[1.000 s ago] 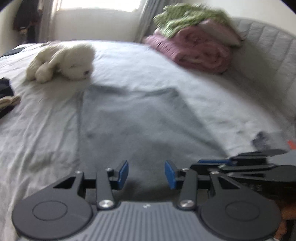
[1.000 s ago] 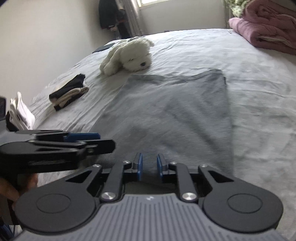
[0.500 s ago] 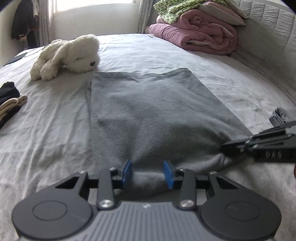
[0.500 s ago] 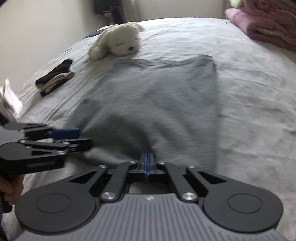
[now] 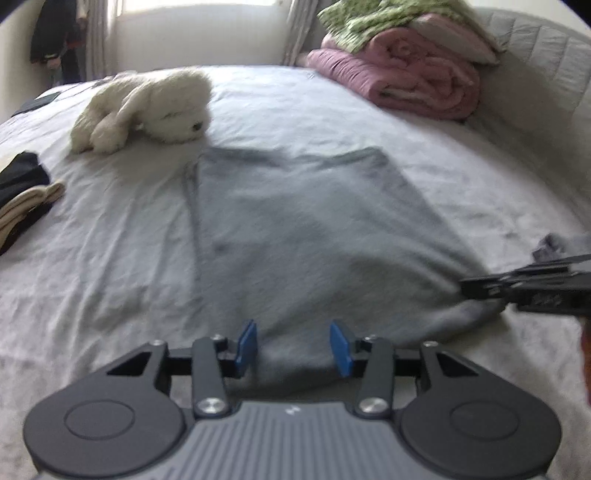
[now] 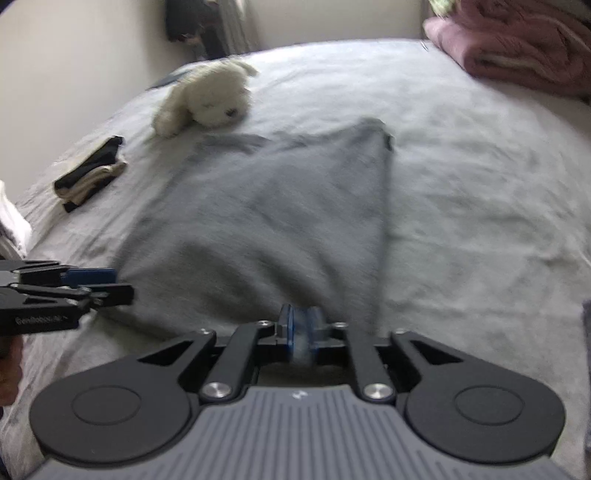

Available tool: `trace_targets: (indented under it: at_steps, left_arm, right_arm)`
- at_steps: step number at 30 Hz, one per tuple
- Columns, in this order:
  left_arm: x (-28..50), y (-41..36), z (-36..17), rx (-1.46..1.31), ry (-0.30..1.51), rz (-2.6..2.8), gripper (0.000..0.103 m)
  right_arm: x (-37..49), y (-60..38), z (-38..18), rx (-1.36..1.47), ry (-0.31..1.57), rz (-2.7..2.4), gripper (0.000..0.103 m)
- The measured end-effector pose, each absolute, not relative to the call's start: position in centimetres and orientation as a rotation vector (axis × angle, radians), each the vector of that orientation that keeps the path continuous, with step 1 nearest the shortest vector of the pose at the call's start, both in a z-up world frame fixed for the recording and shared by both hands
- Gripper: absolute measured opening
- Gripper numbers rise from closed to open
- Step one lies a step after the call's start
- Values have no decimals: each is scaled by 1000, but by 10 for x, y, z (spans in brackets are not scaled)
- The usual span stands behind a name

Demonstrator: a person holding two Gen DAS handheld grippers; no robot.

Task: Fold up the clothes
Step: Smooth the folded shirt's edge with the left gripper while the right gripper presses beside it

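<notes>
Left wrist view first: we've got the left gripper (image 5: pixel 293 347) sitting at the near hem of the grey garment (image 5: pixel 314 229), blue pads (image 5: pixel 246 345) a fair way apart with a hump of the cloth bunched up between them. Its jaws are opening right now, and we can't see the pads pressing on the fabric, so we wouldn't call it a grip. The garment is spread flat in the middle of the bed (image 5: pixel 110 258), far edge towards the white plush dog (image 5: pixel 147 110), near edge right under both tools. Over on the right of that view the right gripper (image 5: pixel 476 290) pokes in sideways at the garment's near right corner. In the right wrist view, the right gripper (image 6: pixel 301 332) has its pads close together with a fold of grey fabric (image 6: pixel 258 221) pinched in the narrow gap; those jaws are opening a touch too, but the cloth looks squeezed there from what we can make out, and it's blurry. The left gripper (image 6: pixel 110 286) shows up at the left side of that view by the garment's near left corner. A small stack of dark and cream folded clothes (image 6: pixel 90 173) lies towards the bed's left edge, and a rolled pink blanket (image 5: pixel 406 81) sits at the far right corner with a green patterned cloth (image 5: pixel 388 18) on top.
</notes>
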State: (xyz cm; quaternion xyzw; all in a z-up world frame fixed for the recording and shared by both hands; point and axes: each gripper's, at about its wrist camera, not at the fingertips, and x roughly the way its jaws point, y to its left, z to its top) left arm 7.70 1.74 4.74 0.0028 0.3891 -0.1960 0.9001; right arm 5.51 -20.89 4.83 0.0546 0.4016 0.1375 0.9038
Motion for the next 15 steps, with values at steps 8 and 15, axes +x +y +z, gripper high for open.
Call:
trace_targets:
  at_steps: [8,15]
  left_arm:
    - [77,-4,36,55,831,-417,46]
    - [82,-1,37,28,860,-427,47]
  right_arm:
    - [68,-158,42,71,770,409,16]
    - [100,-144,34,109,776,415,8]
